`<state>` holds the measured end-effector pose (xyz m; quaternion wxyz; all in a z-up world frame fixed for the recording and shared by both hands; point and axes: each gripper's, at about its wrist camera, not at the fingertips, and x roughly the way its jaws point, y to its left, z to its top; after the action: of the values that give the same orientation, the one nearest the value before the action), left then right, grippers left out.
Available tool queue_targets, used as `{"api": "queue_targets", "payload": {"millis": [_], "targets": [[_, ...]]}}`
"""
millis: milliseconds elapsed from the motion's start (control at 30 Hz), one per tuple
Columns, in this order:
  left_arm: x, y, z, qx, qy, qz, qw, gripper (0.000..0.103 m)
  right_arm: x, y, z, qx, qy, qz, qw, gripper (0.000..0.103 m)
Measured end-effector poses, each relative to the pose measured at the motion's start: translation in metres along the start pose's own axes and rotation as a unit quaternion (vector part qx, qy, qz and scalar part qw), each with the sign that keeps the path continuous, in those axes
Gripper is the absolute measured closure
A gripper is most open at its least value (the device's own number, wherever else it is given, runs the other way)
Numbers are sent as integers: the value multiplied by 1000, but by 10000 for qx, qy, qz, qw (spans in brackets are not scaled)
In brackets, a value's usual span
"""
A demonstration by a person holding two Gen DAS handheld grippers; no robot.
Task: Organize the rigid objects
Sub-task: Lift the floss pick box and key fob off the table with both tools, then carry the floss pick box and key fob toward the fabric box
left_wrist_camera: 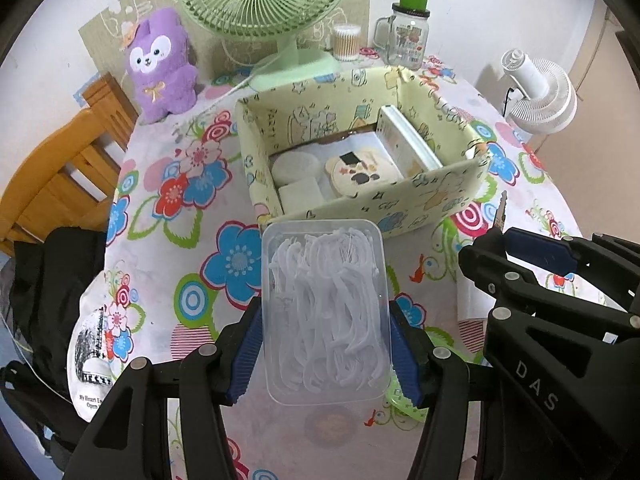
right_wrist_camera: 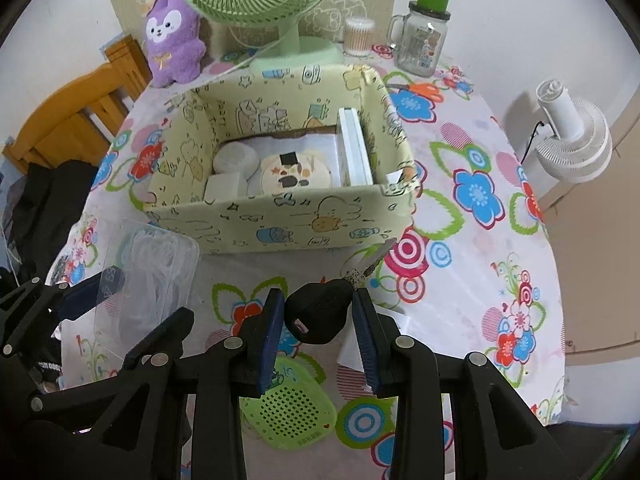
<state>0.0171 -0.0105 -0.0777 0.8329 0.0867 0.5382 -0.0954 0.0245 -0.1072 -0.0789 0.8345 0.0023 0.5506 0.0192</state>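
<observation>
My left gripper (left_wrist_camera: 325, 344) is shut on a clear plastic box of white floss picks (left_wrist_camera: 326, 312), held above the table in front of the pale yellow storage box (left_wrist_camera: 400, 206). The floss box also shows in the right wrist view (right_wrist_camera: 150, 276). My right gripper (right_wrist_camera: 316, 328) is shut on a key with a black head (right_wrist_camera: 320, 310) and a metal blade (right_wrist_camera: 370, 262), held just in front of the storage box (right_wrist_camera: 280, 220). Inside the storage box lie a round white case (right_wrist_camera: 234, 160), a white square block (right_wrist_camera: 222, 190), a round patterned disc (right_wrist_camera: 296, 174) and a white flat case (right_wrist_camera: 354, 148) standing on edge.
A green perforated pad (right_wrist_camera: 290, 412) lies on the flowered tablecloth (right_wrist_camera: 480, 200) under my right gripper. At the back stand a green fan (left_wrist_camera: 264, 4), a purple plush (left_wrist_camera: 162, 64), a cotton swab tub (left_wrist_camera: 346, 42) and a glass jar (left_wrist_camera: 408, 36). A white fan (right_wrist_camera: 572, 140) is at right, a wooden chair (left_wrist_camera: 60, 168) at left.
</observation>
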Motion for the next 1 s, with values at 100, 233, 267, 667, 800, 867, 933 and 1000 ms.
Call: {"api": "queue_targets", "payload": {"millis": [100, 233, 267, 667, 800, 867, 933, 1000], "targets": [[-7, -2, 1, -21, -37, -5, 10000, 43, -8, -2, 0, -12, -54, -3, 10000, 66], [-16, -6, 2, -30, -99, 4, 9999, 43, -18, -4, 0, -28, -118, 3, 9999, 66], [-18, -6, 2, -29, -110, -3, 9999, 43, -20, -5, 1, -35, -136, 2, 9999, 66], [-42, -10, 9, 21, -372, 21, 9993, 43, -48, -2, 7, -73, -389, 15, 9992, 66], [-46, -7, 9, 34, -422, 20, 9991, 43, -53, 0, 9, -62, -438, 5, 9990, 65], [-47, -6, 9, 51, -443, 21, 9990, 43, -54, 2, 8, -37, -442, 8, 9990, 66], [-49, -4, 9, 68, -460, 9, 9989, 43, -55, 3, 9, -17, -448, 6, 9990, 65], [-49, -2, 9, 69, -465, -16, 9989, 43, -56, 5, 9, 6, -465, -20, 9989, 65]]}}
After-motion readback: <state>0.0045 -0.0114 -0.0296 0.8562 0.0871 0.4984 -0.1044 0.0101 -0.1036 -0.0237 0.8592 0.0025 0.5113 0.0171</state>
